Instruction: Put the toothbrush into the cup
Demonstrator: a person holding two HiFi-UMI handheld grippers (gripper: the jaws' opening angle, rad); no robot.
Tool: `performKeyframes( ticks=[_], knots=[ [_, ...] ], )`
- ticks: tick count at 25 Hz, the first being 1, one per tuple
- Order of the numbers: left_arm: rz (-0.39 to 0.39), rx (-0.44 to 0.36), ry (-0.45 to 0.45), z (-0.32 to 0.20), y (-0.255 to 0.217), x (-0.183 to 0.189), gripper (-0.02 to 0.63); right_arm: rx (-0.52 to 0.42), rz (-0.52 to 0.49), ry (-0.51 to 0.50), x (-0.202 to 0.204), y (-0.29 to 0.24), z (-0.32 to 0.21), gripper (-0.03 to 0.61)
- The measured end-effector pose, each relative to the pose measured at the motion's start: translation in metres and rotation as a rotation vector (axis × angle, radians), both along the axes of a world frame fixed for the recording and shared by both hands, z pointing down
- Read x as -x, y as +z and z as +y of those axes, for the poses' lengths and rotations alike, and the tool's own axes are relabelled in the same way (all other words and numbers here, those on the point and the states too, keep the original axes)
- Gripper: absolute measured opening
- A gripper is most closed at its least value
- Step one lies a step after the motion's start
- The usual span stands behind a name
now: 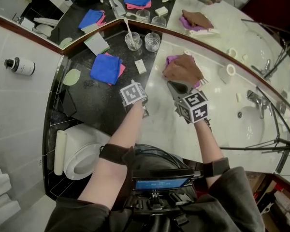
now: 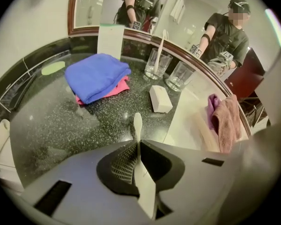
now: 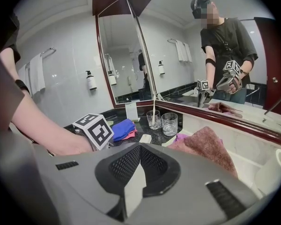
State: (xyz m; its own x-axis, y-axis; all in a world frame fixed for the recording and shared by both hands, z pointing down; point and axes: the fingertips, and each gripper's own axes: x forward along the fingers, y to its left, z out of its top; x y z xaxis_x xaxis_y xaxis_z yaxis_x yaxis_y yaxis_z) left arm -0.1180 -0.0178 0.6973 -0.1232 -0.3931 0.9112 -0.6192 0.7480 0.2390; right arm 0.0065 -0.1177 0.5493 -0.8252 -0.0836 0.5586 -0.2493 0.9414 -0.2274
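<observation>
In the left gripper view my left gripper (image 2: pixel 138 142) is shut on a white toothbrush (image 2: pixel 137 123), whose rounded end sticks out past the tips over the black counter. Two clear glass cups stand by the mirror. The left cup (image 1: pixel 133 41) (image 2: pixel 157 63) holds another white toothbrush (image 1: pixel 128 27); the right cup (image 1: pixel 152 41) (image 2: pixel 180 76) holds nothing. In the head view the left gripper (image 1: pixel 143 110) sits well short of the cups. My right gripper (image 1: pixel 171 85) (image 3: pixel 139 146) is shut, next to a brown cloth, and nothing shows beyond its tips.
A blue towel on a pink one (image 1: pixel 106 67) and a white soap bar (image 1: pixel 140 66) lie between the left gripper and the cups. A brown cloth over a purple one (image 1: pixel 182 69) lies on the white counter. The basin (image 1: pixel 251 124) and tap (image 1: pixel 256 100) are at right, a toilet (image 1: pixel 79 151) at lower left.
</observation>
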Motion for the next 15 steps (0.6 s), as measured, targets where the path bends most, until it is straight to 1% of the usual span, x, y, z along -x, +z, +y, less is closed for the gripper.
performKeyframes(
  ticks=[2,4,7,10,12,15],
  knots=[
    [-0.034,-0.034,0.049,-0.005,-0.014,0.003,0.009,-0.001,-0.006,0.006,0.0,-0.002,0.002,0.018],
    [-0.091,-0.039,0.109,-0.005,-0.03,0.008,0.01,-0.001,-0.012,0.014,0.0,-0.003,0.006,0.018],
    [-0.169,-0.112,0.19,-0.012,-0.057,0.015,0.009,-0.001,-0.014,0.023,-0.003,-0.004,0.014,0.018],
    [-0.254,-0.181,0.244,-0.013,-0.082,0.025,0.009,-0.003,-0.013,0.034,-0.006,-0.005,0.022,0.018],
    [-0.282,-0.226,0.264,-0.012,-0.096,0.028,0.009,-0.003,-0.01,0.044,-0.009,-0.006,0.026,0.017],
    [-0.306,-0.318,0.312,-0.015,-0.115,0.027,0.009,-0.005,-0.012,0.059,-0.012,-0.009,0.032,0.017]
  ],
)
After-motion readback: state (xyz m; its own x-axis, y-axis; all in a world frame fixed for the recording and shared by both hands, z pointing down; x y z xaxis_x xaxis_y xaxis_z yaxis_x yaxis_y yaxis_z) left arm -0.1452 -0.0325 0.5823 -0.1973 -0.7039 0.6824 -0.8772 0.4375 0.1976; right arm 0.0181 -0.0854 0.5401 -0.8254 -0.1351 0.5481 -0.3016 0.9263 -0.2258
